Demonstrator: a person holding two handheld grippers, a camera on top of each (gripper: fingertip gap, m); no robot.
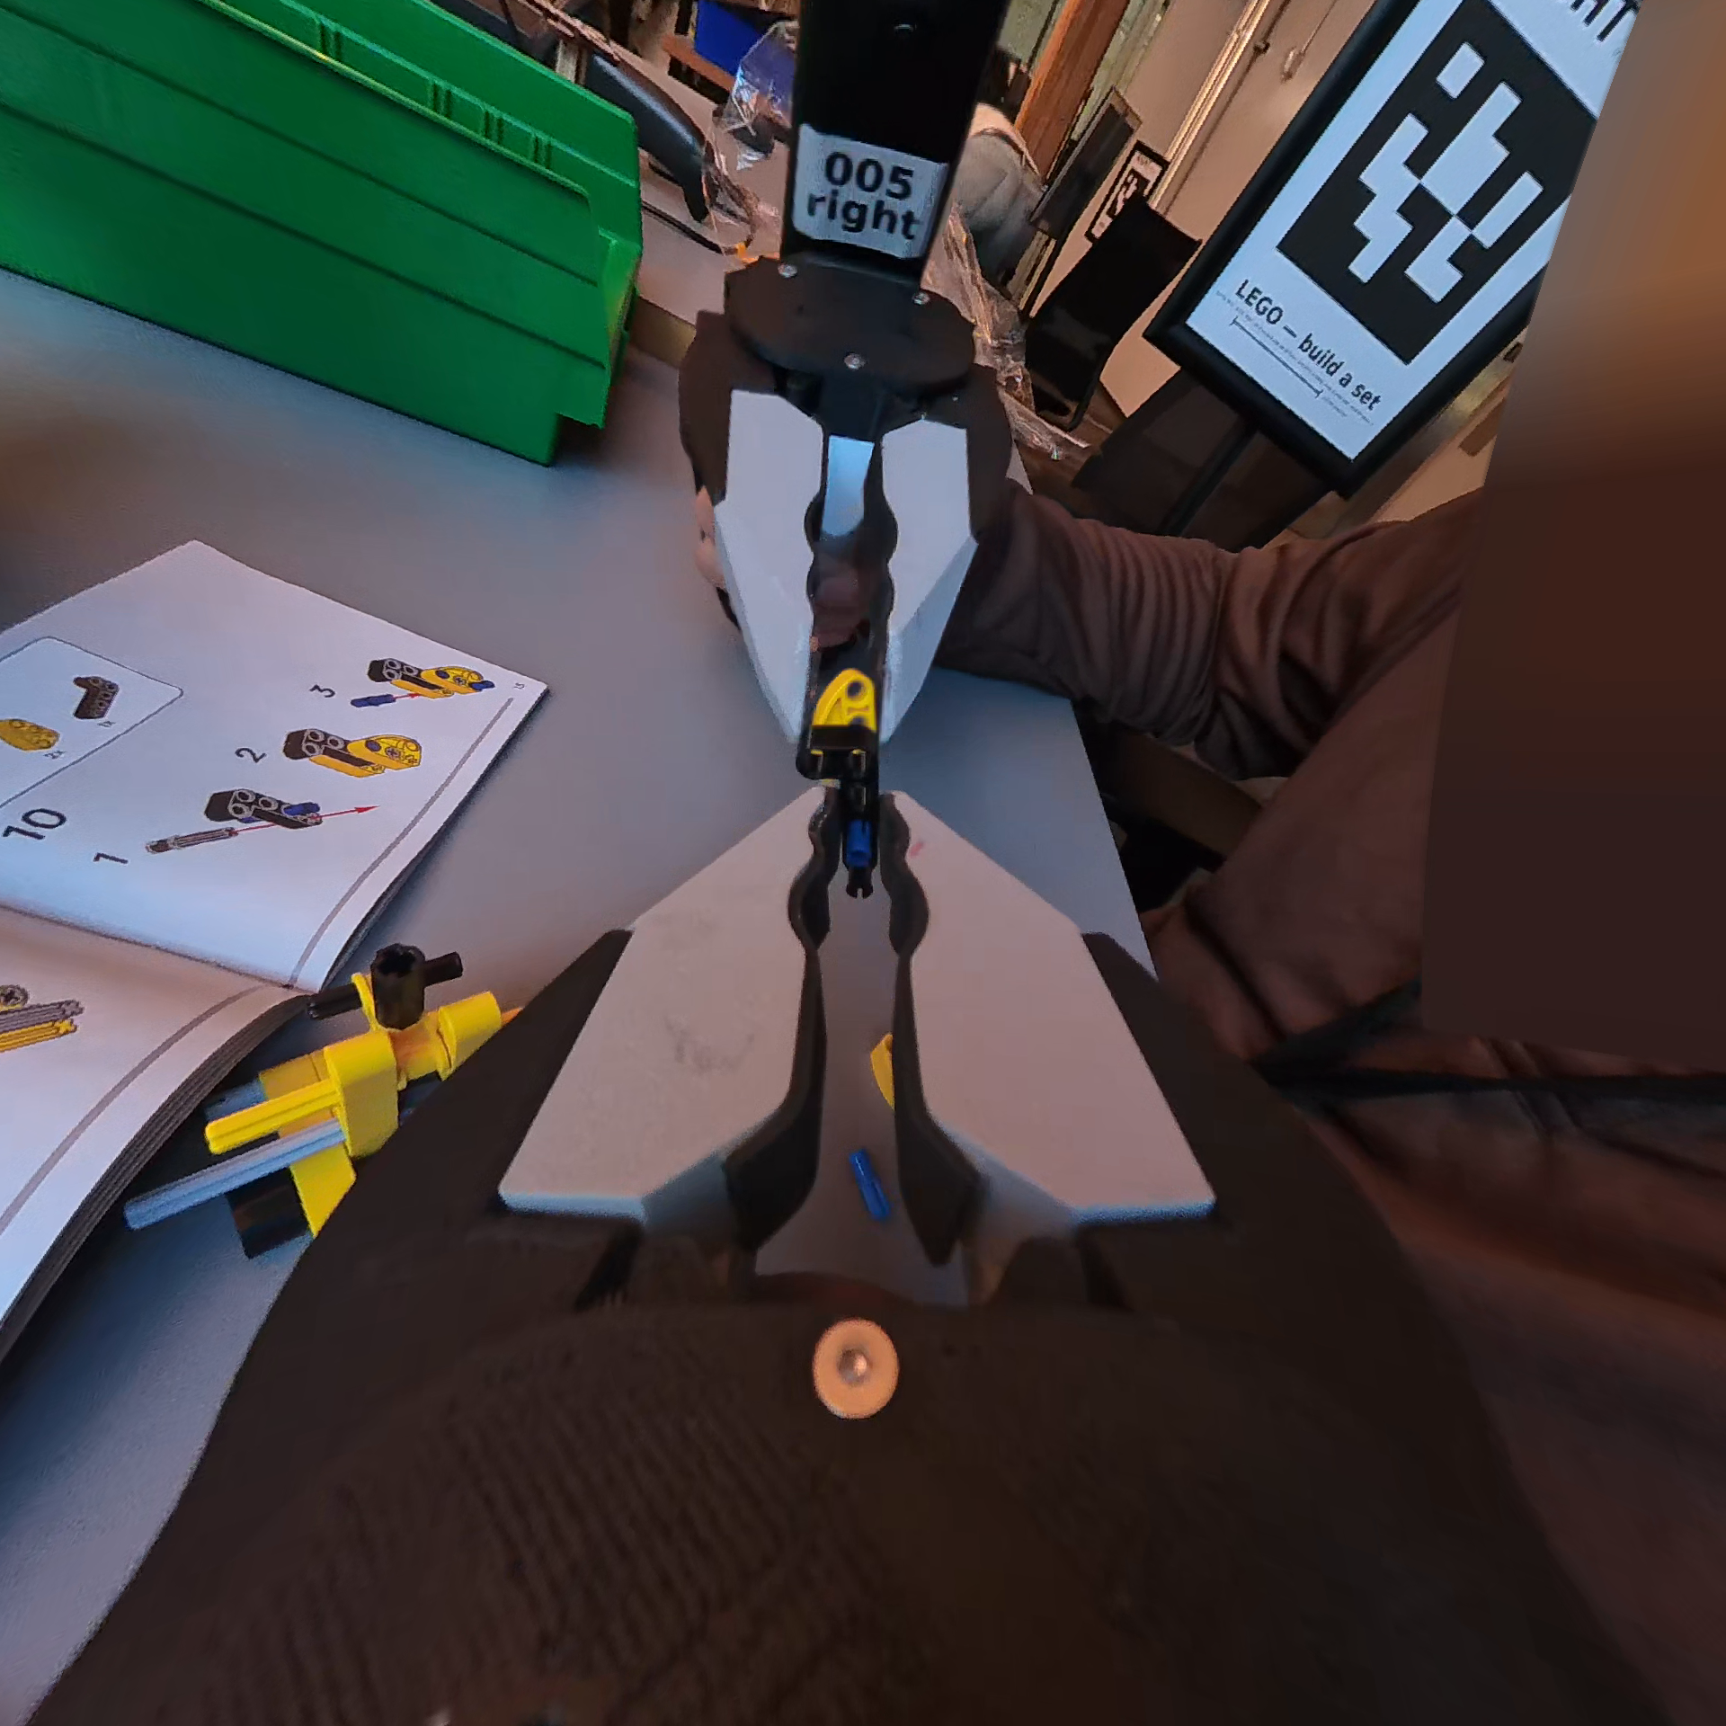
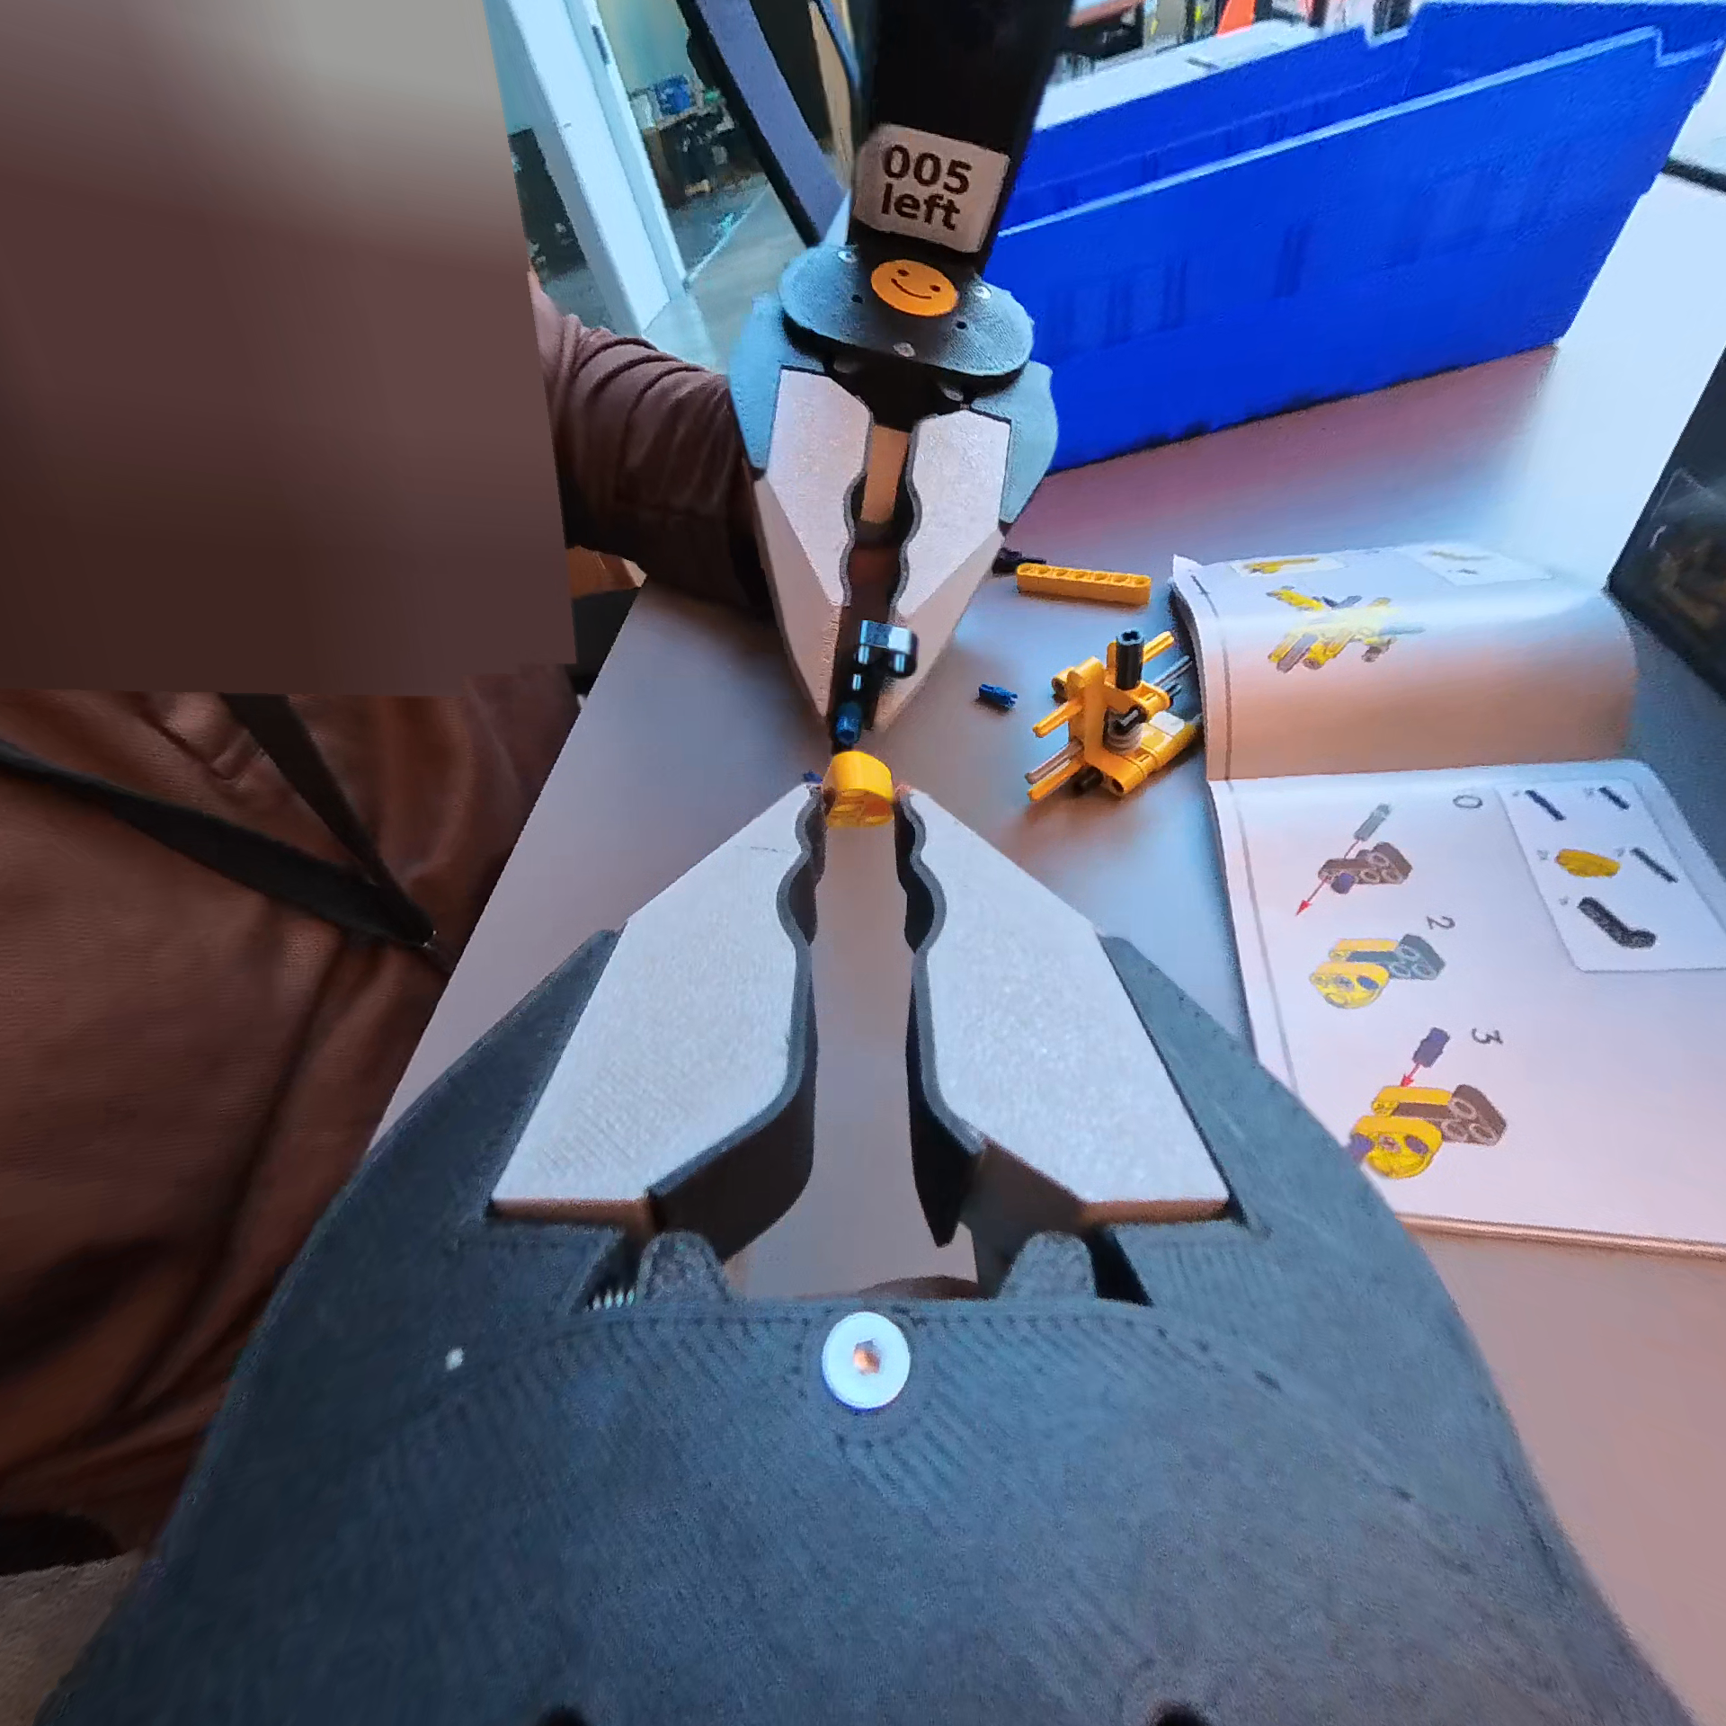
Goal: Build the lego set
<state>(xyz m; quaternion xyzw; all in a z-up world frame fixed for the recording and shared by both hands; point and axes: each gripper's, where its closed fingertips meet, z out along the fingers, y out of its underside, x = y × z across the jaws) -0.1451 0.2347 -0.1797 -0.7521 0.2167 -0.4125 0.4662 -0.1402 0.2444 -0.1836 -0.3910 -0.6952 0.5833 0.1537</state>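
My left gripper (image 1: 856, 813) is shut on a black bent lego piece (image 1: 852, 775) with a blue pin (image 1: 857, 843) in it. My right gripper (image 2: 859, 803) is shut on a small yellow rounded piece (image 2: 859, 789). The two grippers meet tip to tip above the grey table's near edge. In the left wrist view the yellow piece (image 1: 843, 702) touches the end of the black piece. In the right wrist view the black piece (image 2: 883, 646) and its blue pin (image 2: 848, 719) sit just beyond the yellow piece.
A partly built yellow assembly (image 1: 346, 1093) lies by the open instruction booklet (image 1: 233, 747). Both also show in the right wrist view: the assembly (image 2: 1111, 719) and the booklet (image 2: 1494, 981). A yellow beam (image 2: 1083, 581) and a loose blue pin (image 2: 995, 694) lie nearby. A green bin (image 1: 327, 233) and a blue bin (image 2: 1354, 233) stand behind. A person's brown sleeve (image 1: 1167, 616) is close.
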